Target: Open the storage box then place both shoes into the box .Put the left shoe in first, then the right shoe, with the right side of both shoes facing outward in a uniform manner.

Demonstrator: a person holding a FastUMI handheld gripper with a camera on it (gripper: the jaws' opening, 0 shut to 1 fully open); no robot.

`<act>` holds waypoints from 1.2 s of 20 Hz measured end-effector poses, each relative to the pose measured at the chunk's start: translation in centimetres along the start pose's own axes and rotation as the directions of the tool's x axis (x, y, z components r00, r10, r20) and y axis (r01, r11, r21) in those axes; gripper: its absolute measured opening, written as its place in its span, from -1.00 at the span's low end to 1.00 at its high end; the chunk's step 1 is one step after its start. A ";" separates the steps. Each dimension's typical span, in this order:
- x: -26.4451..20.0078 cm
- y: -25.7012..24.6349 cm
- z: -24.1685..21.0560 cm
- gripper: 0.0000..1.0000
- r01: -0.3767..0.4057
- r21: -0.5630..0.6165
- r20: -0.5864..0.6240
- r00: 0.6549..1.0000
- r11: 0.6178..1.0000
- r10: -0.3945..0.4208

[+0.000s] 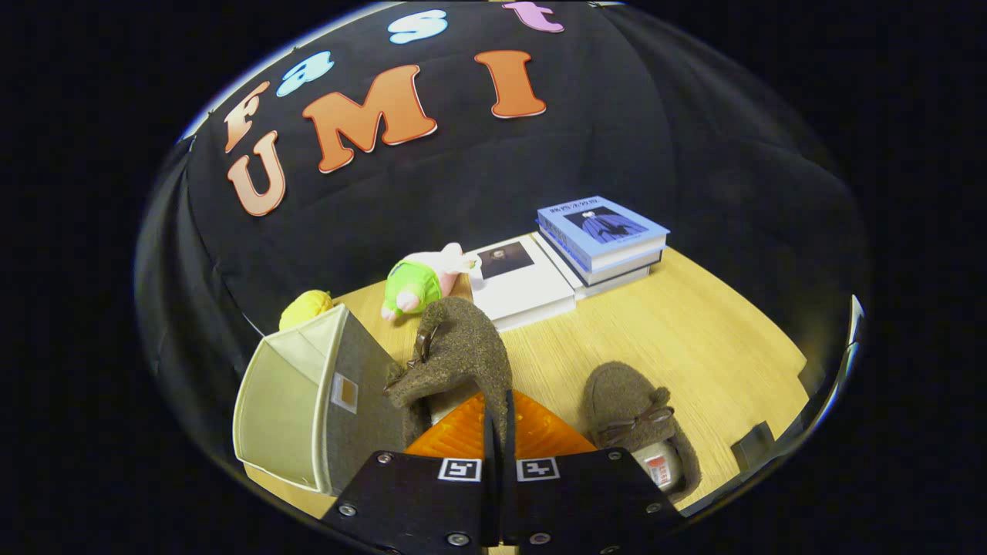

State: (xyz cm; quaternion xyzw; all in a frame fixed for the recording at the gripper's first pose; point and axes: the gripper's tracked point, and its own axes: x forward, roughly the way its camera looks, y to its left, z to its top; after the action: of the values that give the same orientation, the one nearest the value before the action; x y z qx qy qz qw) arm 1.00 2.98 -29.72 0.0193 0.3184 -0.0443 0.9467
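Gripper view: the hand-held gripper is level and points forward, fingers pressed together on the edge of a brown fuzzy fabric slipper, which is held raised off the light wooden surface. The held slipper's long axis runs from the fingers toward 11 o'clock, and its bow-trimmed top faces 9 o'clock. At 9 o'clock of the fingers, touching or just beside the held slipper, stands the grey fabric storage box with cream lining, tipped so its opening faces 9 o'clock. A second brown fuzzy slipper with a bow lies on the surface at 3 o'clock of the fingers, toe toward 11 o'clock. Beyond, at 12 o'clock, lie a green and pink plush toy, a white book and a stack of blue-covered books. A yellow plush item sits behind the box.
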 end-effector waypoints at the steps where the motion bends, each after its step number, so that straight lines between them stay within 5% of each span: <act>1: -0.3 0.6 1.2 -0.96 -0.007 0.001 0.021 1.000 1.000 0.007; 10: -3.5 10.2 5.3 -0.95 -0.163 0.026 0.078 0.984 0.986 0.160; 17: -2.6 18.5 0.7 -0.95 -0.258 -0.016 -0.015 0.966 0.966 0.258; 24: -0.5 22.6 -4.8 -0.95 -0.264 -0.027 -0.134 0.957 0.964 0.258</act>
State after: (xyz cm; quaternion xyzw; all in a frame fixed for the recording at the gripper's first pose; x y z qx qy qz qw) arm -0.10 25.81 -33.11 0.0429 0.3749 0.0894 0.9218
